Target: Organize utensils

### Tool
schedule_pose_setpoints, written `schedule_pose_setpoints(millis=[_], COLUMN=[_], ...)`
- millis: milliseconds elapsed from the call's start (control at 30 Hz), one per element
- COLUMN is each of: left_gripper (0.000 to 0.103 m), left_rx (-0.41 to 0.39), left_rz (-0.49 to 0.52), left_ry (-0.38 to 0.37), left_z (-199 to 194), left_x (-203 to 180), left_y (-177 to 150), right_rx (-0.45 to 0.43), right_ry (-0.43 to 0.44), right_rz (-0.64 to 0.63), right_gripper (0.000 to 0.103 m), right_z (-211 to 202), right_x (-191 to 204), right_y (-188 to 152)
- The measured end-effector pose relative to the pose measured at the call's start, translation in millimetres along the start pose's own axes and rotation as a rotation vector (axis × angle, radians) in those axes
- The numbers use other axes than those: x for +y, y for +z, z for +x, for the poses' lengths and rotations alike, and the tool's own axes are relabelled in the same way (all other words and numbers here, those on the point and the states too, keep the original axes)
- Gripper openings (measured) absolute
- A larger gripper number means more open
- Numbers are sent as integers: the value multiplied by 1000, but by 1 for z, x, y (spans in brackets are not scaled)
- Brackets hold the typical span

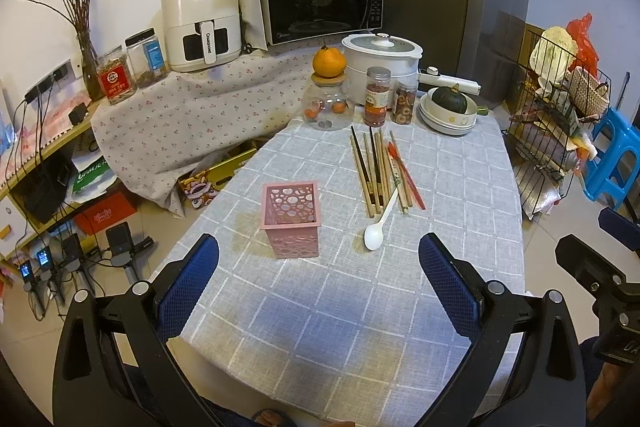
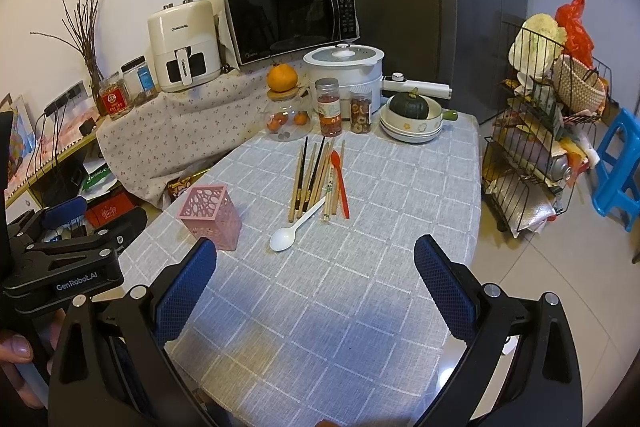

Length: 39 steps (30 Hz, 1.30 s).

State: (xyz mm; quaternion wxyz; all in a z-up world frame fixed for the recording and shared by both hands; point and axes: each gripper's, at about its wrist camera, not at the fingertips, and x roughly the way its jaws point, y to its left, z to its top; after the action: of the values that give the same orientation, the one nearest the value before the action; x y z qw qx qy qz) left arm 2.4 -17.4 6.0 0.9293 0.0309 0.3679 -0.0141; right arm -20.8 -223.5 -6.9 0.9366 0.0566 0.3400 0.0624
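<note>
**Two empty claws, utensils lying straight ahead**

Both claws hover low over the near end of the bench (image 1: pixel 320 327), jaws spread wide, gripping nothing. Ahead of the left claw (image 1: pixel 319 257) stands the pink holder (image 1: pixel 291 223), upright. The white spoon (image 2: pixel 294 227) lies ahead of the right claw (image 2: pixel 316 261) (likely the nearer one), bowl toward it, handle slanting away to the right. Beyond, the chopsticks (image 2: pixel 310 179) and red spoon (image 2: pixel 342 183) lie lengthwise, running away from the claws.
</note>
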Motion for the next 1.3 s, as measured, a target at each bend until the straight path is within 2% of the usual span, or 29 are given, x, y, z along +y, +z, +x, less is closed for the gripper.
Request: schedule_pose_setpoints(millis=[400, 633, 733, 800, 933, 1033, 1167, 1300], left_gripper=[96, 96, 96, 96, 96, 96, 93, 82], left_rx=[23, 70, 127, 140, 224, 269, 378, 467], left_rz=[6, 20, 34, 62, 114, 173, 217, 262], left_ry=[-1, -29, -61, -55, -108, -94, -123, -104], left_z=[10, 30, 50, 66, 103, 135, 181, 226], left_x=[-16, -14, -14, -21, -43, -64, -83, -98], left_y=[-3, 9, 24, 36, 53, 60, 60, 49], right_rx=[22, 77, 154, 231, 365, 453, 476, 509], right_ry=[-2, 22, 65, 85, 55, 121, 138, 108], right_rz=[1, 4, 76, 134, 200, 308, 393, 384], right_gripper=[96, 96, 96, 96, 96, 96, 96, 95], right_z=[11, 34, 64, 95, 163, 210, 246, 264], right_x=[-2, -15, -40, -61, -93, -116, -137, -145], right_y=[-3, 9, 27, 42, 61, 66, 70, 59])
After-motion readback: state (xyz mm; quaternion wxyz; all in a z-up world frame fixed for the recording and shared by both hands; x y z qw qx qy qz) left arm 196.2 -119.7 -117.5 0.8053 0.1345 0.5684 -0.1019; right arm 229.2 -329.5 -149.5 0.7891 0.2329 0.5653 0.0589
